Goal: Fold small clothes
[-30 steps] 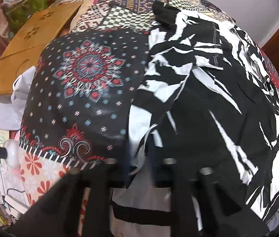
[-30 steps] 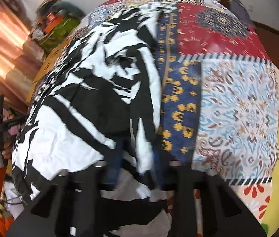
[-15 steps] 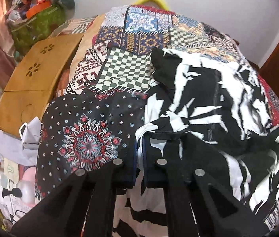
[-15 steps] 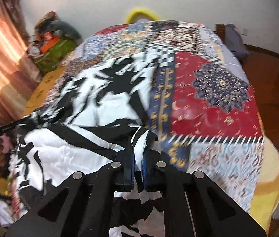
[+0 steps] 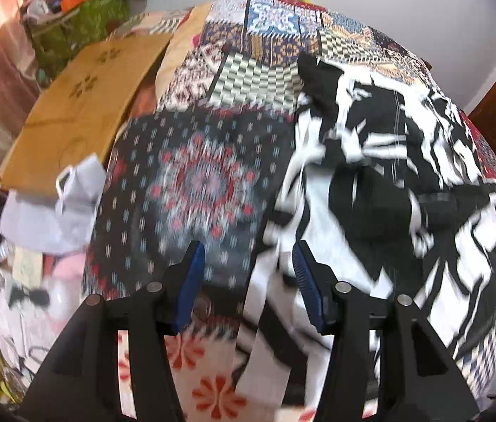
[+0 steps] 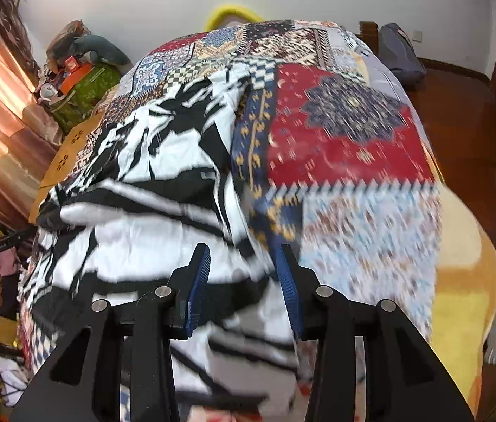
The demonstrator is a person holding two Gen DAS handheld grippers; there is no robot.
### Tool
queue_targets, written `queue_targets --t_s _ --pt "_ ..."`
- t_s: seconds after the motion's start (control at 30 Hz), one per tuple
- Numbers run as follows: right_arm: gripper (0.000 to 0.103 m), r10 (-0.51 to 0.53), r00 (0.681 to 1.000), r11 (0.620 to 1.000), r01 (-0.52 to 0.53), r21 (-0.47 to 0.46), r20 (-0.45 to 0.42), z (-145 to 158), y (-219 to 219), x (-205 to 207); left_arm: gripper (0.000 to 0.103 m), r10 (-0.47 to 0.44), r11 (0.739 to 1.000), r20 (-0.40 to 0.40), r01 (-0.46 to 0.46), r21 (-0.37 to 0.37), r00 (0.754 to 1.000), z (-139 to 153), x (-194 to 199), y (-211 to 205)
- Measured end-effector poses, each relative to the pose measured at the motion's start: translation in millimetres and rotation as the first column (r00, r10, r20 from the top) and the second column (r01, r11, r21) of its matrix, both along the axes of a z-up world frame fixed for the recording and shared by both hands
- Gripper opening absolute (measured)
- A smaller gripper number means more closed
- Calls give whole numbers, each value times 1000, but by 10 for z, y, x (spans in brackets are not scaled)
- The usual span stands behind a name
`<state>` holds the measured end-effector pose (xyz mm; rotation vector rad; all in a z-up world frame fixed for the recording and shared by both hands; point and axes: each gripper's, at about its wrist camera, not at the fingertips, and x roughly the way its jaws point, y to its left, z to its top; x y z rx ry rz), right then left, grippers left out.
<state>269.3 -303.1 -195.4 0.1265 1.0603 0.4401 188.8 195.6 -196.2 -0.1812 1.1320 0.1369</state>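
Now both tools are letting go at once. The left hand-held gripper (image 5: 248, 277) is opening, its blue pads (image 5: 191, 281) parted with nothing pinched between them; below the gap lie the left edge of the black-and-white garment (image 5: 371, 183) and the dark medallion patch of the patchwork quilt (image 5: 195, 183). The right hand-held gripper (image 6: 244, 281) is opening too, pads clear of the cloth, above the garment's right edge (image 6: 163, 183).

That garment lies spread on the bed, running from the near edge toward the far end, its near part bunched into a loose ridge across its width. Releasing both sides together likely lets a fold settle evenly rather than skewing to one side. Each tool points steeply down at its own side of the cloth, which would suit taking new corners for the next fold. A wooden board (image 5: 82, 105) leans at the bed's left side, well clear of the work.
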Motion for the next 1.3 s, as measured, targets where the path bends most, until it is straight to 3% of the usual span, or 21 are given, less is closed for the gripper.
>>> queue_targets --t_s 0.27,0.33,0.47,0.57,0.67,0.9,1.1,1.3 --pt "36 -16 994 999 12 -42 -110 -417 -111 -336 52 -7 997 -109 -1 -75 994 -377 -381 -74" --pt "36 -17 993 999 14 -32 -115 -478 -111 -385 50 17 996 -95 -24 -80 995 -417 -429 -107" --pt "34 -25 993 1000 25 -9 -115 -509 -100 -409 26 12 992 -68 -21 -128 998 -412 -481 -158" --pt "10 4 993 1000 -1 25 -122 -483 -80 -430 9 -7 993 -56 0 -122 998 -383 -501 -228" --pt "7 28 995 999 -26 23 -95 -401 -13 -478 6 -12 997 -38 9 -74 999 -291 -497 -303" --pt "5 8 999 996 -12 87 51 145 -92 -471 6 14 1000 126 -13 -8 992 363 -488 -239" --pt "5 9 977 996 -27 81 215 782 -74 -359 6 1 999 281 -11 35 960 1049 -229 -245" --pt "5 -20 949 996 -7 84 314 1171 88 10 6 -6 994 379 -35 101 925 1568 219 -298"
